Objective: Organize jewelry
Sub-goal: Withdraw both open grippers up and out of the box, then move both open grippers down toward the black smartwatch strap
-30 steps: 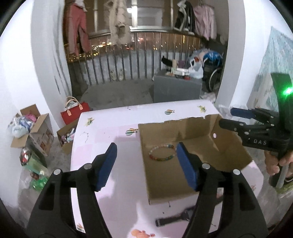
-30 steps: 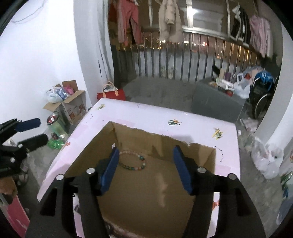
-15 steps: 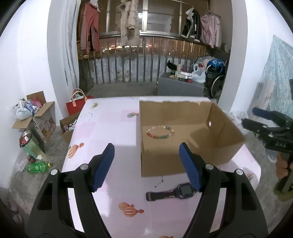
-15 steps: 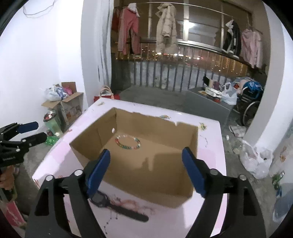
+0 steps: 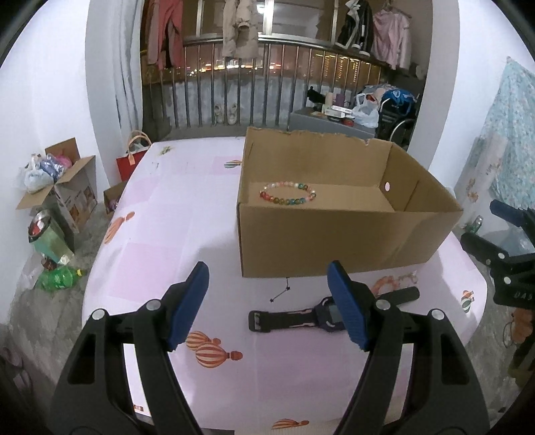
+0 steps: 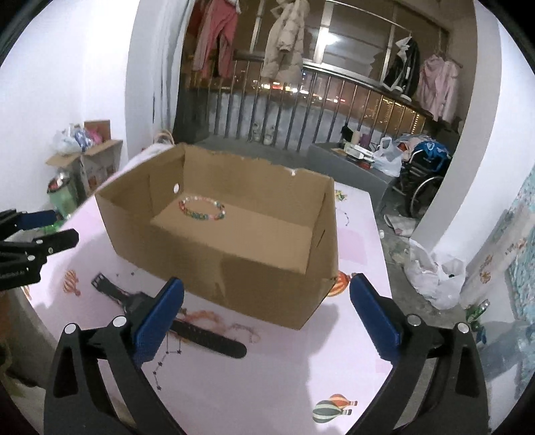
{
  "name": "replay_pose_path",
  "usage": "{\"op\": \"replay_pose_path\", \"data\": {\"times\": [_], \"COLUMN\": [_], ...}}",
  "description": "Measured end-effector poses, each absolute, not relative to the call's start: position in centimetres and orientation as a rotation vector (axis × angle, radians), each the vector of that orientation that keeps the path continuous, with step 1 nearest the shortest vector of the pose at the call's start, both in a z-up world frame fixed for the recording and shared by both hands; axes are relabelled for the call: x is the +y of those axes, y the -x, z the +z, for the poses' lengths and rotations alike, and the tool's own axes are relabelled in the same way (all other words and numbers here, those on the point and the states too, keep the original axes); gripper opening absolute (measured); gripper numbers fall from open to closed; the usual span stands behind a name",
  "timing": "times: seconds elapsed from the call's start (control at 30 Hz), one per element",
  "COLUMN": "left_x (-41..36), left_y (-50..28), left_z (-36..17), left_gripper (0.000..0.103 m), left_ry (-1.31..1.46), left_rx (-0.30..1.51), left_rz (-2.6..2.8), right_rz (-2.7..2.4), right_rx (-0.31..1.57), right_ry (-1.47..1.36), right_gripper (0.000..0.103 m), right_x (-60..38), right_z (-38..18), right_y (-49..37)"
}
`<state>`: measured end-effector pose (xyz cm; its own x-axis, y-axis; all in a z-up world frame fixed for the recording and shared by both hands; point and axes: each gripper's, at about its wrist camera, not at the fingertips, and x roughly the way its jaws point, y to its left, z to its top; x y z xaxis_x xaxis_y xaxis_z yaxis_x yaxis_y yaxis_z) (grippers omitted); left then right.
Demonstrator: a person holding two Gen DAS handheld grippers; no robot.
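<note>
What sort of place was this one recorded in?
Most likely a lived-in home, a room opening onto a railed balcony at night. Clothes hang to dry above the balcony railing, and a table under a balloon-print cloth holds a cardboard box. Household clutter lines the floor.

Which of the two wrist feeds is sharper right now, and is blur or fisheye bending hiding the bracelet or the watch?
Left wrist view: sharp; bracelet beads distinct in the cardboard box, watch partly behind a finger, edges bowed by fisheye. Right wrist view: softer, motion-smeared; bracelet blurred, watch partly hidden, dim indoor light with night outside.
</note>
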<state>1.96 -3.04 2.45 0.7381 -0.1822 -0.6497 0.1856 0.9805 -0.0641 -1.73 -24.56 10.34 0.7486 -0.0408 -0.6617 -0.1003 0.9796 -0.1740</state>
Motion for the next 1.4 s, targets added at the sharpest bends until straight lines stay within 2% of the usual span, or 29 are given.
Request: {"op": "replay_pose_path", "data": {"times": [0.73, 0.8, 0.97, 1.17, 1.4], "left_x": [-1.2, -1.2, -1.8, -2.5, -2.9], "left_y": [-1.4, -1.4, -1.7, -2.0, -2.6], "left_z": [-2.7, -3.1, -4.3, -5.7, -7.2], "left_gripper": [0.07, 0.073, 0.074, 0.083, 0.085], "left_ry": [0.031, 0.039, 0.062, 0.044, 0.012], "left_rx": [0.666, 0.669, 0.701, 0.741, 0.801], "left_rz": [-0.231, -0.235, -0.258, -0.264, -0.23], "right_rz": [0.022, 0.012, -0.007, -0.02, -0.003], "right_rx": [0.74, 0.742, 0.708, 0.71, 0.718], "right_ry": [0.128, 0.11, 0.09, 0.044, 0.043], "right_gripper": [0.097, 0.097, 0.097, 0.097, 0.097], "right_x": [-25.1, -25.2, -25.4, -25.9, -26.1], "right_z": [5.1, 4.7, 4.4, 3.9, 3.5], "right_y": [3.2, 3.5, 4.3, 4.6, 3.7]}}
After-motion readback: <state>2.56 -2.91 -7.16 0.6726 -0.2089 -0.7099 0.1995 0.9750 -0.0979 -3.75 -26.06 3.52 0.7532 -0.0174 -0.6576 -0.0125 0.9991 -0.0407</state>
